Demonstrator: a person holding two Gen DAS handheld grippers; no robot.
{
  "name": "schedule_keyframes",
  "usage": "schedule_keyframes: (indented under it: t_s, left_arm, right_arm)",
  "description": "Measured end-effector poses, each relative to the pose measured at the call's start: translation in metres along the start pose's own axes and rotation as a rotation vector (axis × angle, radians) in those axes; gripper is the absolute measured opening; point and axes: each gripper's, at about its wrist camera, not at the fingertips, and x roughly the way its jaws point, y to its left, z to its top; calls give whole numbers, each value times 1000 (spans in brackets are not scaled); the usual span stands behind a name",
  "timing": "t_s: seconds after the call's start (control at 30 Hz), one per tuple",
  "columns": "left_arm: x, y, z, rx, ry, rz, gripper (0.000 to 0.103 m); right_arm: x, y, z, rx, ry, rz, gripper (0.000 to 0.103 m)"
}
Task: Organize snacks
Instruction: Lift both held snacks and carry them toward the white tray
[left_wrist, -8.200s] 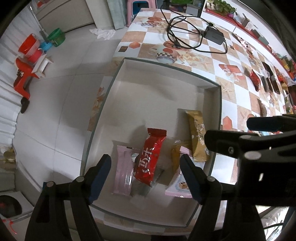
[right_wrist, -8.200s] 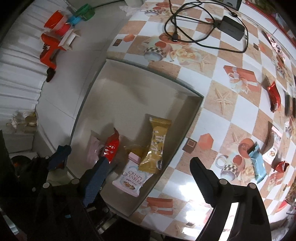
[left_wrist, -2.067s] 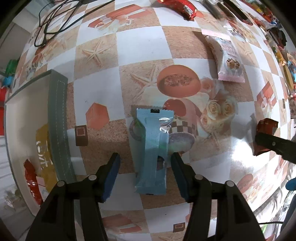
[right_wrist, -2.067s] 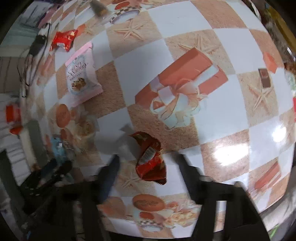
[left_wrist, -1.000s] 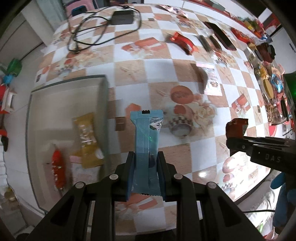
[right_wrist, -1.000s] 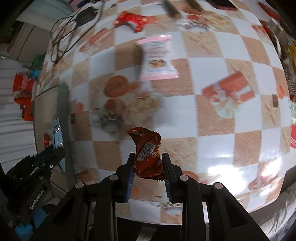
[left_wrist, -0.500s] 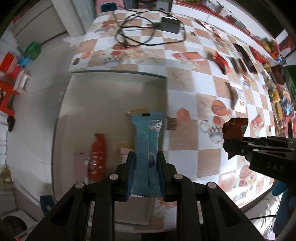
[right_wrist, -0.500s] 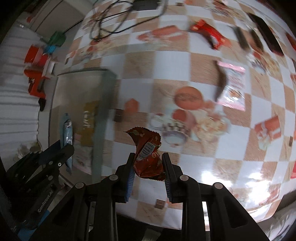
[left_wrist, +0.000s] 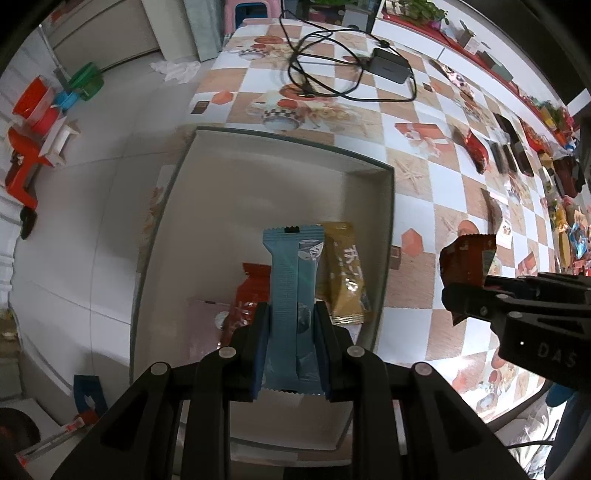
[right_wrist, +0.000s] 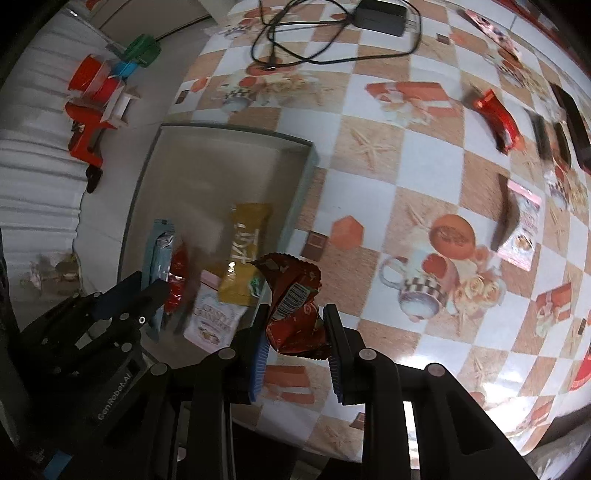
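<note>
left gripper (left_wrist: 291, 343) downward over tray (left_wrist: 384, 236), blue wrapper (left_wrist: 293, 295) clamped

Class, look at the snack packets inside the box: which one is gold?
The gold packet, lying along the box's right wall. Its neighbours are a red packet and pink ones.

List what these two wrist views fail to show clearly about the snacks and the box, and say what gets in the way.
- Pink packet in the box, left wrist view: mostly hidden behind the left tool and its blue bar.
- Red packet, same view: its print is covered by the bar.
- Dark snacks far along the table, right wrist view: blurred, unreadable.
- Box's near wall, both views: hidden by the tools.
</note>
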Motion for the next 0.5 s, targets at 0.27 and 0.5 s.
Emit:
schedule_keyframes:
  t_s: [0.27, 0.5]
  left_arm:
    - [6, 16, 1, -25, 8, 8, 26]
    - [14, 26, 0, -41, 24, 18, 26]
  right_arm:
    - [6, 26, 16, -41, 5, -6, 30]
    - [16, 49, 30, -78, 16, 3, 30]
